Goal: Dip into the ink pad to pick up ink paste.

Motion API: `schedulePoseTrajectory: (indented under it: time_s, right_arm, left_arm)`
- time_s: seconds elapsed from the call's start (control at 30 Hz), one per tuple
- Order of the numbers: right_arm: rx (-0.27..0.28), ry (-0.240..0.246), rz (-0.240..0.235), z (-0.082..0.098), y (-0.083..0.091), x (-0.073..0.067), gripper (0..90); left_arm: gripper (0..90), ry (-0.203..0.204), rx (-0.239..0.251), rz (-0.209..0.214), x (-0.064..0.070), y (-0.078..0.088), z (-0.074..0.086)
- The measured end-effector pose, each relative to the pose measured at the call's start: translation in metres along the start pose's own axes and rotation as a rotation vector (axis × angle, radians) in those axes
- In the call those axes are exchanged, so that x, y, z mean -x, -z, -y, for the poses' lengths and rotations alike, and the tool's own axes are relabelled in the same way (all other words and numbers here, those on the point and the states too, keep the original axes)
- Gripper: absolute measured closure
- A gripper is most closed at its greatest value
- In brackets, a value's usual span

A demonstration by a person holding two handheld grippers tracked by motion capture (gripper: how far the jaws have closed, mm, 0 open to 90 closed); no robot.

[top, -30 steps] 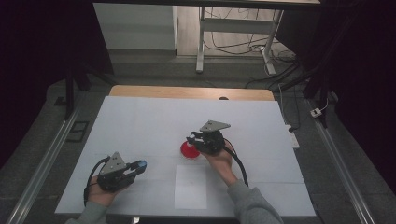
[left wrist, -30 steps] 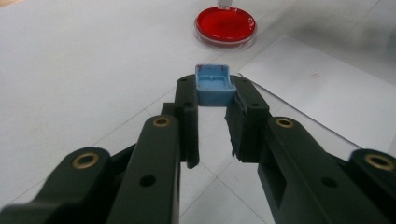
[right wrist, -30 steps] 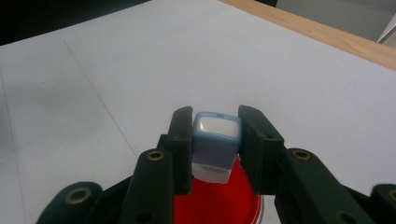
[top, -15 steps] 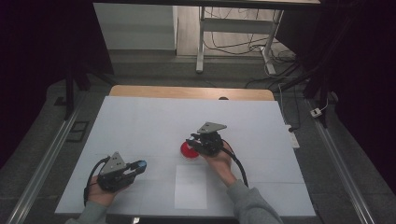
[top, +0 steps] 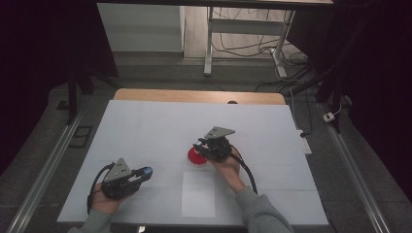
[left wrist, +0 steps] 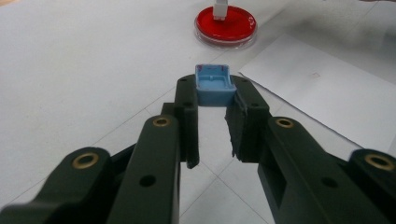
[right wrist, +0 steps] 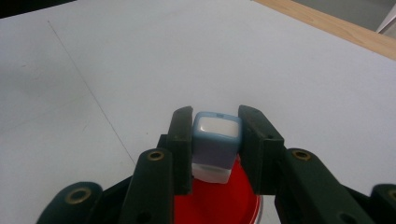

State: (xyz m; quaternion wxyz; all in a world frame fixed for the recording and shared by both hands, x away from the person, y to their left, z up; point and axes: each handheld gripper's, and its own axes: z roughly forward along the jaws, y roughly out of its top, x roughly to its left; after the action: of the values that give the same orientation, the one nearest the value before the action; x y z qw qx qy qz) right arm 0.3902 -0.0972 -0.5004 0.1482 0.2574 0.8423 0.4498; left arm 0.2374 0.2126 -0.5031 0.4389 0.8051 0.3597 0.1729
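My left gripper [top: 144, 172] rests low at the near left of the white table, shut on a small light-blue cap [top: 147, 170]. In the left gripper view the cap [left wrist: 215, 85] sits hollow side up between the tips of that gripper [left wrist: 215, 95]. My right gripper [top: 199, 146] is near the table's middle, shut on a blue and white stamp block [right wrist: 215, 140] held between the jaws of that gripper [right wrist: 215, 133]. Just under the stamp lies a round red ink dish [top: 195, 157], also seen under the jaws [right wrist: 219, 205] and ahead of the left gripper [left wrist: 225, 25].
A white sheet of paper [top: 198, 194] lies near the front edge, between my two hands, with its corner close to the cap [left wrist: 327, 93]. The table's wooden far edge [top: 194, 95] runs along the back. A desk frame and cables stand on the floor beyond.
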Motion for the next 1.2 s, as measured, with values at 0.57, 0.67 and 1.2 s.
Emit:
schedulePoseTrajectory:
  time_s: [0.57, 0.67, 1.2]
  right_arm:
    - [-0.023, 0.009, 0.006, 0.0037, -0.0053, -0.0016, 66.7]
    - [-0.020, 0.013, 0.007, 0.0050, -0.0068, -0.0025, 66.8]
    - [-0.029, 0.026, 0.015, 0.0062, -0.0069, -0.0041, 67.0]
  left_arm:
    - [74.4, 0.002, 0.001, 0.000, 0.0004, -0.0001, 0.0000]
    - [74.4, 0.001, 0.000, 0.001, 0.0005, 0.0000, 0.0000]
    - [74.4, 0.002, -0.001, 0.000, 0.0010, -0.0002, 0.0000]
